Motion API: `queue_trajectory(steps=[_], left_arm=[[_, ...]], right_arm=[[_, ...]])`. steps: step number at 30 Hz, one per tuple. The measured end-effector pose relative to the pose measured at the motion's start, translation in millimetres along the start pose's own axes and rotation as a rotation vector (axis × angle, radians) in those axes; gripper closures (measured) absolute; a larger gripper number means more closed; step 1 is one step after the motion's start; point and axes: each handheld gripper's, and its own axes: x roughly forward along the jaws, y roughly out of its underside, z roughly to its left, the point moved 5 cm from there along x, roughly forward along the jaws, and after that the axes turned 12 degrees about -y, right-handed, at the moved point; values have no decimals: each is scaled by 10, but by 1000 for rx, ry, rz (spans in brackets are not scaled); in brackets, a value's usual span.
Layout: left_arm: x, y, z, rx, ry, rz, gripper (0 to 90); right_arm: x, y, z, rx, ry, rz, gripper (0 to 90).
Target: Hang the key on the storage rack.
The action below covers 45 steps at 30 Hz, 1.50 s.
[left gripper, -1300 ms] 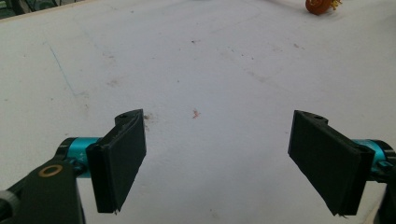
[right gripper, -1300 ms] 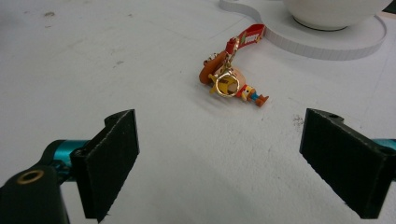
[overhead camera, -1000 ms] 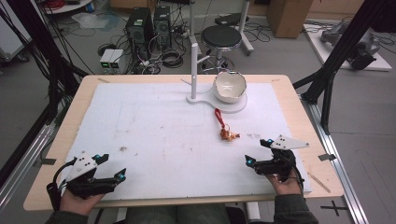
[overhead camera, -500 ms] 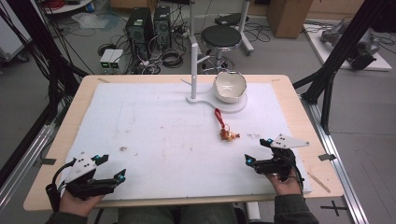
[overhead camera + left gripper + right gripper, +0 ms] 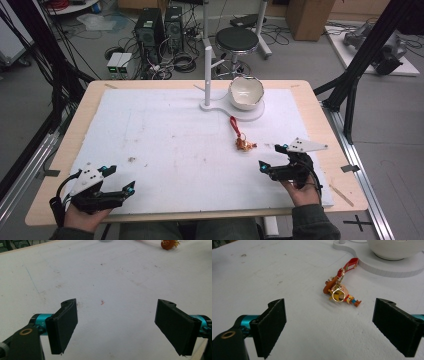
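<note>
White padding covers the table (image 5: pixel 165 130), and nothing has shifted over the last second. Our right gripper (image 5: pixel 272 159) stays spread, aimed at the keychain (image 5: pixel 244 144) lying just ahead near the bowl (image 5: pixel 246 92). Left gripper (image 5: pixel 121 180) rests spread too. We judge the reach hasn't begun.
</note>
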Motion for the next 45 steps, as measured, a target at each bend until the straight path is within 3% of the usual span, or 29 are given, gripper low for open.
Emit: queue_trajectory(steps=[10, 16, 22, 32, 38, 45], left_arm=[[8, 2, 10, 0, -1, 1, 189], [11, -2, 20, -7, 1, -1, 189], [20, -5, 17, -5, -1, -7, 188], [18, -5, 20, -7, -4, -6, 188], [27, -10, 22, -4, -7, -7, 186], [36, -14, 20, -6, -8, -7, 185]], right_arm=[[47, -246, -56, -7, -4, 13, 108], [136, -454, -130, -6, 28, 44, 109], [205, -636, -172, -15, 24, 60, 109], [414, -829, -297, 51, -4, 105, 112], [497, -909, -322, 42, 1, 125, 146], [576, -1024, -409, 66, 13, 147, 172]])
